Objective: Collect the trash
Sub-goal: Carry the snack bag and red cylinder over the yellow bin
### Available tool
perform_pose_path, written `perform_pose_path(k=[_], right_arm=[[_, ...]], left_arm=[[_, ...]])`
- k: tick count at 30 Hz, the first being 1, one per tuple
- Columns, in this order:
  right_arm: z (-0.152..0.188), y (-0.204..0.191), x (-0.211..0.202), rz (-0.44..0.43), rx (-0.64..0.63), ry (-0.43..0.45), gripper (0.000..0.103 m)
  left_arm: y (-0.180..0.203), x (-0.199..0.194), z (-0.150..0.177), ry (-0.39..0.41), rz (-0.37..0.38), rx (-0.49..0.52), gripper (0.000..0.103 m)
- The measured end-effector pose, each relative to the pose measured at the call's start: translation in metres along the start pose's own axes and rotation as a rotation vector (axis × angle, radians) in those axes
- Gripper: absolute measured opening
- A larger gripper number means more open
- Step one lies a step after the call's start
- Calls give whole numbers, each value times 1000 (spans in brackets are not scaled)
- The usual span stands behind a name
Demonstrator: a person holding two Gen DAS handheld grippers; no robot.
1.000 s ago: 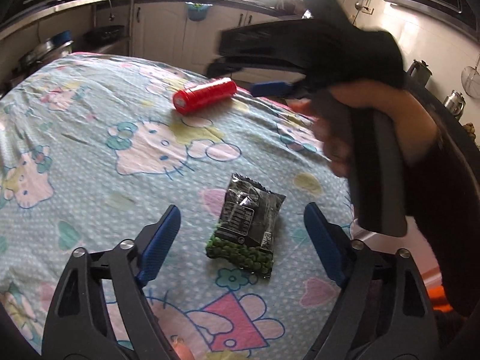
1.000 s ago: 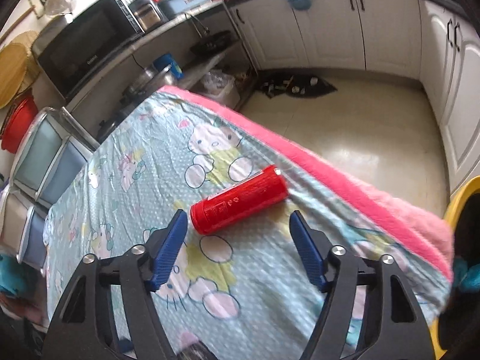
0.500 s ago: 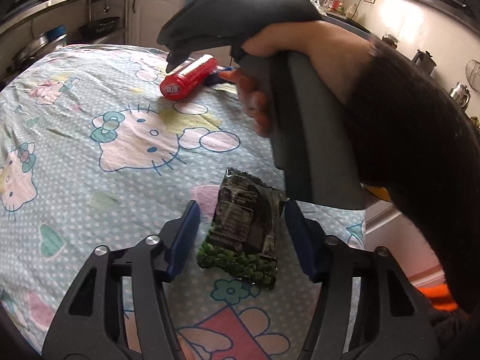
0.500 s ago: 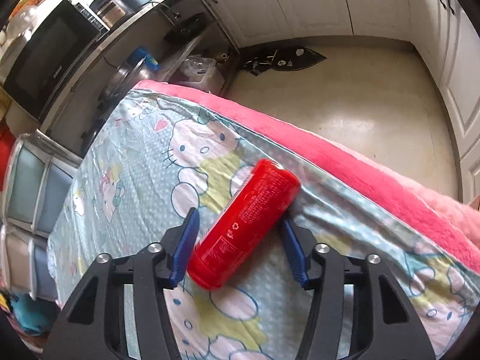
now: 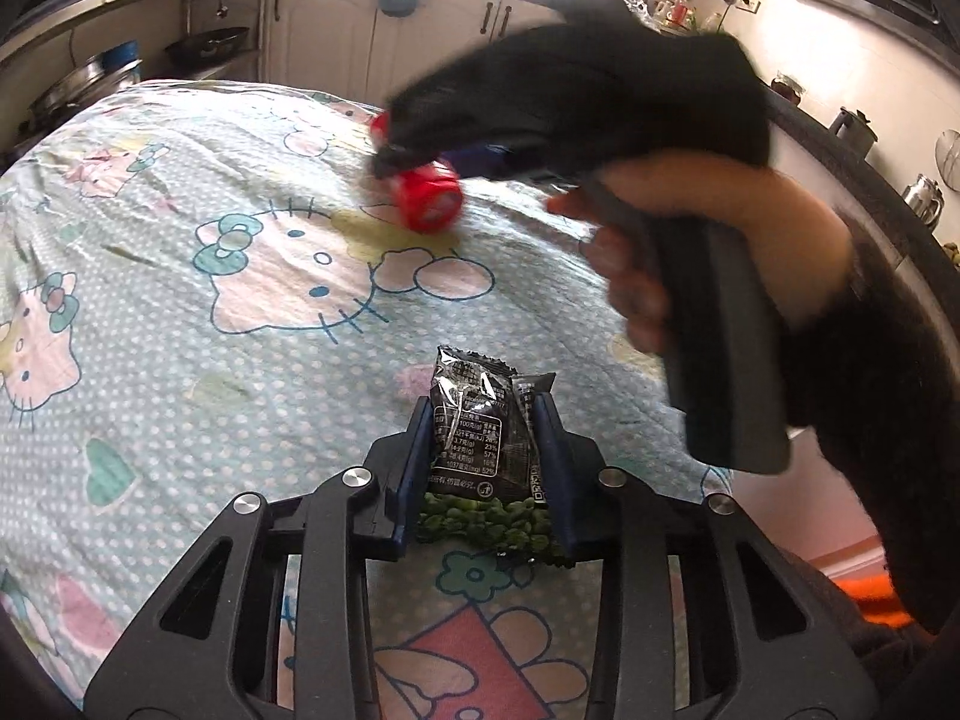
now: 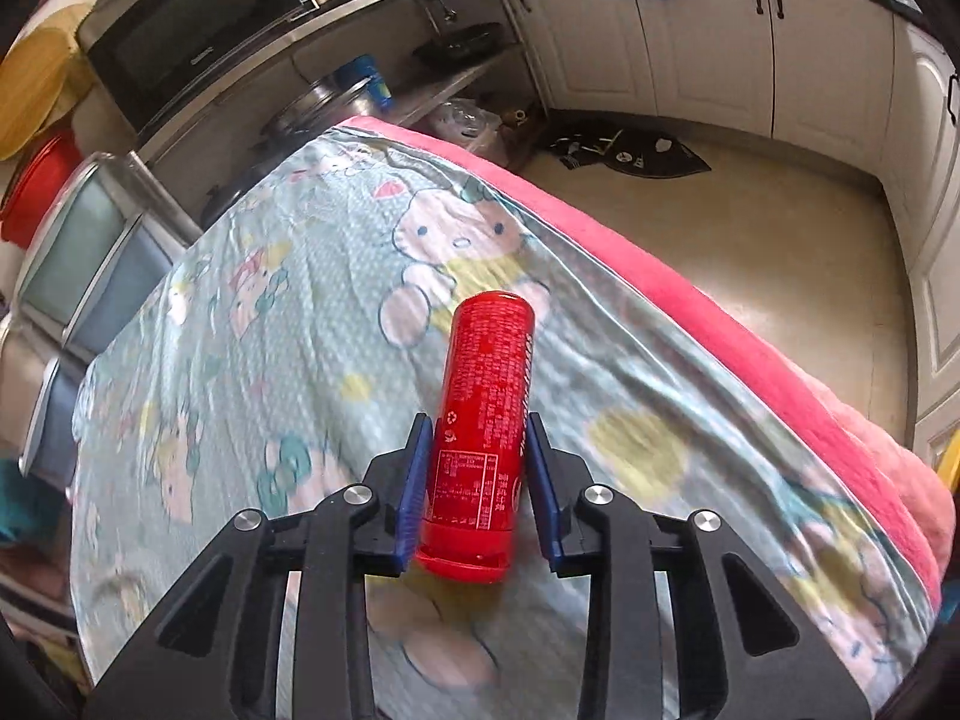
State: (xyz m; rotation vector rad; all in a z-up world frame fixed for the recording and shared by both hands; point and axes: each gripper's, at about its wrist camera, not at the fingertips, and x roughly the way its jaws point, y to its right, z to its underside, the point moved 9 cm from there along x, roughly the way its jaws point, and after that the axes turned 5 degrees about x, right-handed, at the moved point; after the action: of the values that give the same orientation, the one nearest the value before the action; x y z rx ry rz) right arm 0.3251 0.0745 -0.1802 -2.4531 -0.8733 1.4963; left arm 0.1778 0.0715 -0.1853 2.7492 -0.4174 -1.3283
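My left gripper (image 5: 485, 468) is shut on a black snack packet of green peas (image 5: 480, 450) that lies on the cartoon-print tablecloth (image 5: 180, 312). My right gripper (image 6: 478, 480) is shut on a red can (image 6: 486, 414), held lengthwise between the blue pads just above the cloth. In the left wrist view the right gripper (image 5: 456, 162), held in a hand, shows at the far side of the table with the can's red end (image 5: 429, 201) sticking out.
The table's pink edge (image 6: 750, 348) runs along the right, with bare kitchen floor (image 6: 750, 210) beyond. White cabinets (image 6: 690, 48) and a counter with a microwave (image 6: 186, 30) stand behind. Stacked storage bins (image 6: 78, 264) are at the left.
Both grippers have closed: the left on the pea packet, the right on the red can. The can has turned from lying crosswise to pointing along the right gripper's fingers.
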Motion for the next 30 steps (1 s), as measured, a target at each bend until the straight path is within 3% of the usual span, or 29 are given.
perform_pose_path(k=[14,30], right_arm=[[40,48,-87,-29,40,107,28],[53,109,-190,40,96,277,28]], left_arm=[[21,-12,-2,20,-16,17,25],[69,-7,-54,91,30,71,25]])
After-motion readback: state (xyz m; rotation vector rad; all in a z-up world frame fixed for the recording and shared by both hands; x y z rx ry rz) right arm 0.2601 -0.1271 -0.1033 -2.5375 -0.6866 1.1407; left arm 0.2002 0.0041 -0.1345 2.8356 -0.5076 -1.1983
